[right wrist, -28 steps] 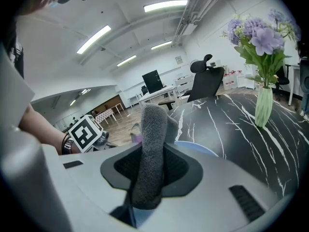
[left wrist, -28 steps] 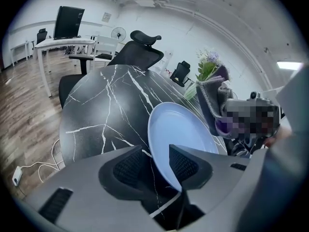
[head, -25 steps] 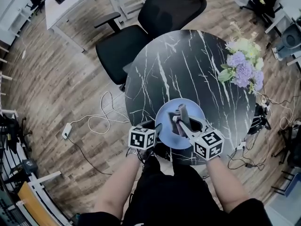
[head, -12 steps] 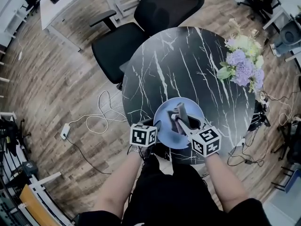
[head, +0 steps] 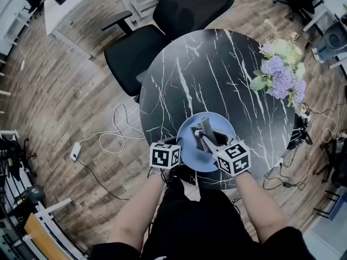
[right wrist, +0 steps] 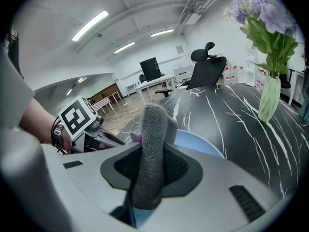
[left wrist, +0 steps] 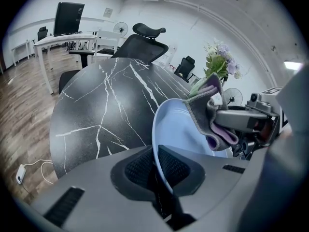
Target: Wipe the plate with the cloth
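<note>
A light blue plate (head: 212, 151) lies at the near edge of the black marble table (head: 217, 75). My left gripper (head: 181, 146) has just been closing its jaws, and the plate's left rim (left wrist: 155, 144) now sits pinched between the pads. The plate (left wrist: 181, 129) stands tilted in the left gripper view. My right gripper (head: 205, 136) is shut on a grey cloth (head: 206, 128) with a purple inner side and holds it over the plate's middle. In the right gripper view the cloth (right wrist: 152, 144) sticks up between the jaws, and the plate (right wrist: 205, 146) shows behind it.
A vase of purple and white flowers (head: 279, 77) stands at the table's right side, and the vase (right wrist: 268, 98) also shows in the right gripper view. A black office chair (head: 162, 31) sits beyond the table. White cables (head: 116, 134) lie on the wooden floor at the left.
The left jaws have closed onto the plate's rim. The right gripper has sunk a little toward the plate with the cloth in it.
</note>
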